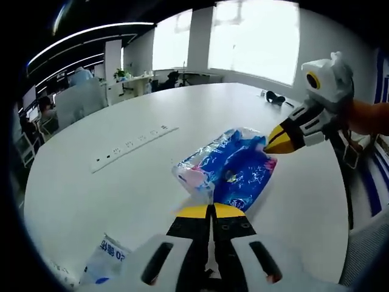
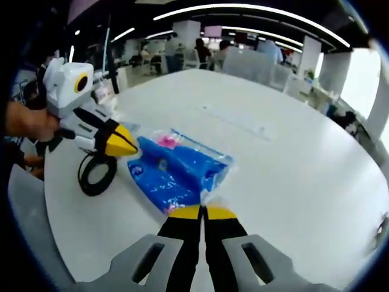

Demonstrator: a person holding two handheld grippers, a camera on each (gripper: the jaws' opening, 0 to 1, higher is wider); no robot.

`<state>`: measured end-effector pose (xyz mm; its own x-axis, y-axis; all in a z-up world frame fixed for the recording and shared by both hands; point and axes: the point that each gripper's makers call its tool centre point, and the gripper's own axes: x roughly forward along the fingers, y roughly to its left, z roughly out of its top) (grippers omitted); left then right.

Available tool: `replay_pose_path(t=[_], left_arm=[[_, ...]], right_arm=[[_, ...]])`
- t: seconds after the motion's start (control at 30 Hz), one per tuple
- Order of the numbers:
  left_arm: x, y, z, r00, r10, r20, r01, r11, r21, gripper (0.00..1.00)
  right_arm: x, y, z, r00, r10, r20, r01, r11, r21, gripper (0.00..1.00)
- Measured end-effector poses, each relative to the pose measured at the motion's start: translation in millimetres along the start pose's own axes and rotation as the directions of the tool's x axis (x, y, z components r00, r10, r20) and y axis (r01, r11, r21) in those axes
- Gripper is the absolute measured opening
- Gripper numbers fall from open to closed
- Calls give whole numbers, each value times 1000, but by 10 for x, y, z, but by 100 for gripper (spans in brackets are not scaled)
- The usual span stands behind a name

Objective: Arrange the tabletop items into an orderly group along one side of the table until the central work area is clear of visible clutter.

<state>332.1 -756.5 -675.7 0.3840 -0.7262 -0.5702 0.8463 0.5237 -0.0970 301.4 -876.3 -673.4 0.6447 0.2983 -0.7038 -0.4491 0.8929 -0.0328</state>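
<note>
blue packet [image 1: 234, 167]: print too blurred to read | small white wrapper [image 1: 104, 260]: blue characters, not legible | no other text

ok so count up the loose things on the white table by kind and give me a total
Blue plastic packet: 1
Black ring: 1
Small white packet with blue print: 1
Dark item at the far edge, too small to identify: 1
Total: 4 loose things, besides the socket strip set into the table.
</note>
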Motion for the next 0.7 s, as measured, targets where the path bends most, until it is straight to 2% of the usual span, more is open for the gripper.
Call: replay_pose_path(t=[0.27, 0.7], left_arm=[[126, 70, -40, 1000, 8, -18, -8, 1000, -2, 0], [296, 109, -64, 1000, 10, -27, -11, 1000, -7, 0]], right_arm=[[153, -92, -43, 1000, -2, 3, 2, 999, 32, 0], [279, -215, -115, 1000, -3, 0, 3, 999, 54, 0]])
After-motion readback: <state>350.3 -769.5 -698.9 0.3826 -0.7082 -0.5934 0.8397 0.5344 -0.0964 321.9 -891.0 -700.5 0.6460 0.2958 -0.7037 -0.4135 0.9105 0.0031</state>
